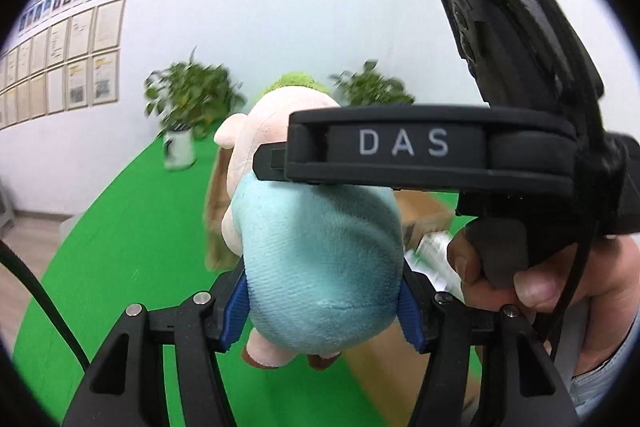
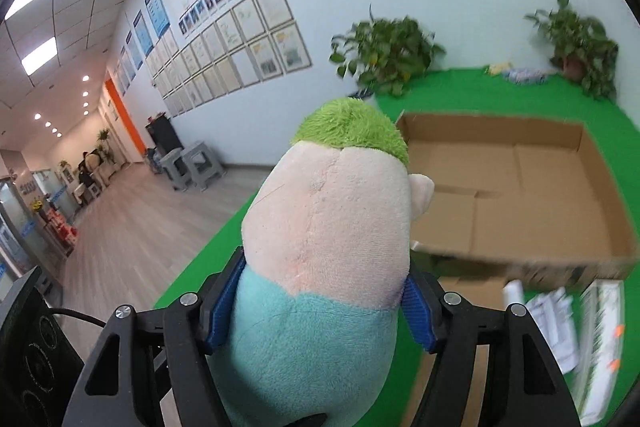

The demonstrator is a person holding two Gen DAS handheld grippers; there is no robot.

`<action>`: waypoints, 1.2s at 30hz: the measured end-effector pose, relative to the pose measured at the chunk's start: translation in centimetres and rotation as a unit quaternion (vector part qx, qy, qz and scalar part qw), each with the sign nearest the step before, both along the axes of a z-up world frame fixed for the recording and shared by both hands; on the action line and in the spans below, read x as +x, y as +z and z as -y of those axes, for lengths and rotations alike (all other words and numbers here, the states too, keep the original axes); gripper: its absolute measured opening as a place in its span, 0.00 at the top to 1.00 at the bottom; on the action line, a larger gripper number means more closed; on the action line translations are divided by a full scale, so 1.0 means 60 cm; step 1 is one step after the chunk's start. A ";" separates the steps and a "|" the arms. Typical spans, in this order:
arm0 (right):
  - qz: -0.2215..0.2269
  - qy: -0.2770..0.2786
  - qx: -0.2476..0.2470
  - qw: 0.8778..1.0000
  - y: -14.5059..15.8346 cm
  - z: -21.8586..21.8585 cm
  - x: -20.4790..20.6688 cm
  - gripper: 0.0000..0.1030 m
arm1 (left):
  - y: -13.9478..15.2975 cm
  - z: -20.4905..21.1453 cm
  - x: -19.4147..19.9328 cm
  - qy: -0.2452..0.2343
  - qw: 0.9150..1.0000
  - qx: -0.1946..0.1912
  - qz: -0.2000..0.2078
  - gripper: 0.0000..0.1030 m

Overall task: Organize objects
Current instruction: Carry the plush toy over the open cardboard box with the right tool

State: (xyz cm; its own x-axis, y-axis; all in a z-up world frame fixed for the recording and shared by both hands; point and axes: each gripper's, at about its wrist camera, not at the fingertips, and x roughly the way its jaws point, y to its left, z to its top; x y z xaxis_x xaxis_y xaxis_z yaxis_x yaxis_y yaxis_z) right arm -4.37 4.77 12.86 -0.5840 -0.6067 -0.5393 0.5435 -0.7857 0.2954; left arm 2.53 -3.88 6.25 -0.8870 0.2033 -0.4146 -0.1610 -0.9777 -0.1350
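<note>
A plush toy with a pink head, green hair and a light blue body hangs above the green table. My left gripper is shut on its blue lower body, both blue pads pressing in. In the right wrist view the same plush toy is seen from behind, and my right gripper is shut on it near the line between head and body. One black finger marked DAS of the right gripper crosses the toy's middle in the left wrist view, with a person's hand on its trigger.
A shallow open cardboard box lies on the green cloth just beyond the toy. White printed packs lie at the near right. Two potted plants stand by the wall. Grey stools stand on the floor to the left.
</note>
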 end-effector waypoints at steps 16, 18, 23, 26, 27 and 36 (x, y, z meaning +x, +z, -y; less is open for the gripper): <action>-0.062 -0.043 0.009 0.997 0.293 -0.049 -0.150 0.36 | 0.123 0.008 -0.162 -0.048 0.998 0.006 -0.047 0.41; -0.052 -0.040 0.011 0.998 0.288 -0.028 -0.190 0.36 | 0.120 0.017 -0.173 -0.043 0.998 0.009 -0.037 0.41; -0.030 -0.035 0.016 0.999 0.221 0.018 -0.292 0.36 | 0.108 0.040 -0.209 -0.037 0.999 0.015 -0.015 0.41; -0.007 -0.027 0.015 1.000 0.167 0.041 -0.332 0.36 | 0.086 0.053 -0.228 -0.034 0.999 0.017 0.007 0.41; 0.001 -0.024 0.017 1.000 0.148 0.050 -0.345 0.36 | 0.077 0.061 -0.241 -0.033 0.999 0.018 0.015 0.41; 0.060 -0.007 0.035 0.998 -0.015 0.115 -0.467 0.36 | 0.008 0.103 -0.283 -0.015 0.996 0.048 0.075 0.41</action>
State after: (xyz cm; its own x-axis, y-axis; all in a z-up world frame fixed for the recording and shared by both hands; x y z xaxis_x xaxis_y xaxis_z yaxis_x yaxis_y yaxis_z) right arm -32.39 -2.13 11.98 -0.5202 -0.5575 -0.6470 0.4964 -0.8138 0.3021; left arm -14.43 -10.03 6.70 -0.8090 0.2751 -0.5194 -0.1617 -0.9538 -0.2533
